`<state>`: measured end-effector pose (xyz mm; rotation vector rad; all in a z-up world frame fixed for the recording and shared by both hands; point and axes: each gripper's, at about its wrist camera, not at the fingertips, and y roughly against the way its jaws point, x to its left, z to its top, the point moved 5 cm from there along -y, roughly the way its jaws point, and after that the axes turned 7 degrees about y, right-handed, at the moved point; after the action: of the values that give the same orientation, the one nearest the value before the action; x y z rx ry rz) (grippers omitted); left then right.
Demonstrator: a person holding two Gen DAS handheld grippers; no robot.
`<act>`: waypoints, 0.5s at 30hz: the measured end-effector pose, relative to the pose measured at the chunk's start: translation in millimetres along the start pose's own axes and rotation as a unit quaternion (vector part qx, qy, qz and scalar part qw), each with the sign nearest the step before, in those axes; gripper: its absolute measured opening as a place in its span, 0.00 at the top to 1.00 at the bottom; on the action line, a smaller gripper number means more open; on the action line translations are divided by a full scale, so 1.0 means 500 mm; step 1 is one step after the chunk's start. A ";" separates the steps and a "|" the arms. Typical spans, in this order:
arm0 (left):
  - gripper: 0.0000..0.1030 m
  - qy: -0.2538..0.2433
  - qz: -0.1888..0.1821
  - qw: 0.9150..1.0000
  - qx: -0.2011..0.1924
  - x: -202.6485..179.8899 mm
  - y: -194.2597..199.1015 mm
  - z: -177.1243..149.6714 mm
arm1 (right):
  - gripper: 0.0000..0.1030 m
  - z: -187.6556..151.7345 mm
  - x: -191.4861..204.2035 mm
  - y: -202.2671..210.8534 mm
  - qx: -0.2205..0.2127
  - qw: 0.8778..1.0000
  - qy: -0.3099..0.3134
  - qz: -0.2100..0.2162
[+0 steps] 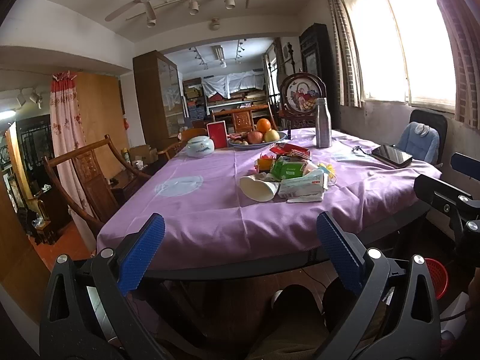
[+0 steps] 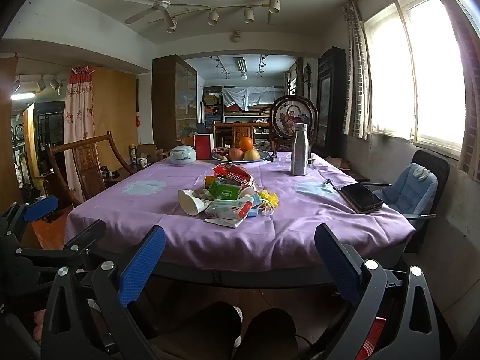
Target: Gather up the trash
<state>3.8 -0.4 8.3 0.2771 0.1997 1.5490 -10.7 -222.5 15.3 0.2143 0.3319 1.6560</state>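
Note:
A pile of trash (image 1: 288, 174) lies on the purple tablecloth (image 1: 210, 210): a tipped white paper cup (image 1: 258, 188), a white wet-wipe pack (image 1: 301, 186), green and red wrappers. The pile also shows in the right wrist view (image 2: 231, 195), with the cup (image 2: 192, 202) at its left. My left gripper (image 1: 240, 255) is open and empty, held before the table's near edge. My right gripper (image 2: 240, 261) is open and empty, also short of the near edge. A red basket (image 1: 435, 279) stands on the floor at the right, partly hidden.
On the table stand a steel bottle (image 2: 299, 150), a fruit bowl (image 2: 241, 153), a white ceramic jar (image 2: 183, 155), a red box (image 2: 204, 146), a phone (image 2: 361, 198) and a blue face mask (image 2: 313, 190). Wooden chairs (image 2: 87, 162) stand left, a blue-cushioned chair (image 2: 417, 192) right.

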 end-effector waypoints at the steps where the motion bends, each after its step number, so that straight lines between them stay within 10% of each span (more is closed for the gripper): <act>1: 0.05 0.001 0.000 1.000 0.000 0.001 0.001 0.001 | 0.05 0.000 0.000 0.000 0.000 1.000 0.000 0.000; 15: 0.05 0.005 0.001 1.000 0.003 0.005 0.001 0.000 | 0.05 0.001 0.002 0.001 -0.002 1.000 0.001 0.000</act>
<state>3.5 2.0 8.8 0.2737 0.2123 1.5528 -10.9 -221.7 15.9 0.2094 0.3305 1.6572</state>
